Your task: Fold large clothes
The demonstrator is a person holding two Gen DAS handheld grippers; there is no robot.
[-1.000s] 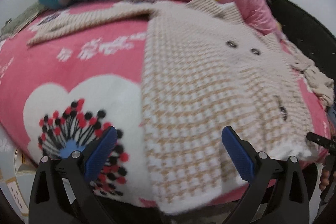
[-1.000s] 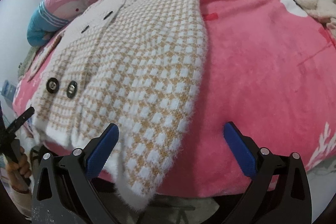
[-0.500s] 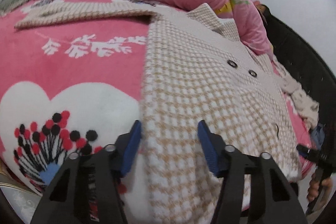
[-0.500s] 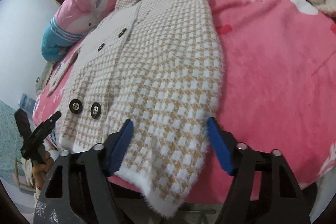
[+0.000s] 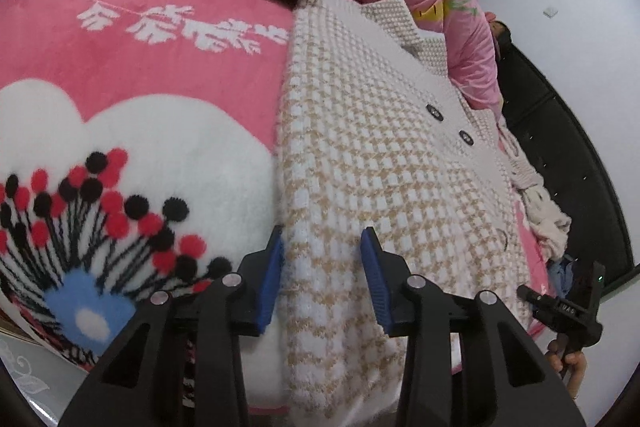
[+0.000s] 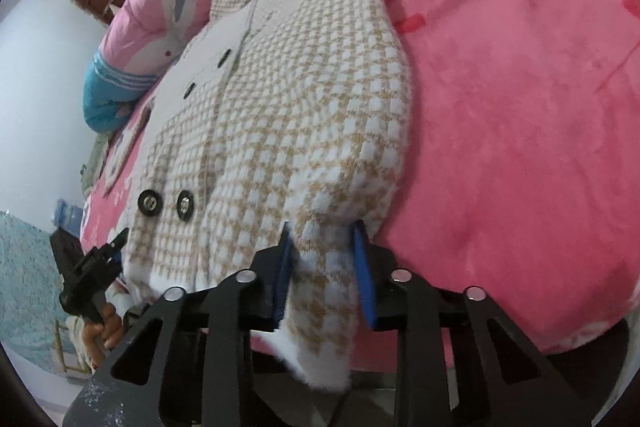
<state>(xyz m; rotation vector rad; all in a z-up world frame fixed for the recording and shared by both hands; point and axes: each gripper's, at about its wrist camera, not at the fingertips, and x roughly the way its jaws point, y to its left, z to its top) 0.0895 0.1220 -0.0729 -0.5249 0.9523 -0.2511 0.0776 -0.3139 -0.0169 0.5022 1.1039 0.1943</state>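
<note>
On the pink blanket [image 5: 168,67] I see the checked coat [image 5: 380,167] lying flat. Both jaws have just been closing: my left gripper [image 5: 322,277] and right gripper [image 6: 322,269] pinch its hem.

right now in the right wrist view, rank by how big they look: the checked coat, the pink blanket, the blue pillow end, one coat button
1. pink blanket and checked coat: both fill much of the picture, too close to call
2. blue pillow end
3. coat button, smallest though near the camera
</note>
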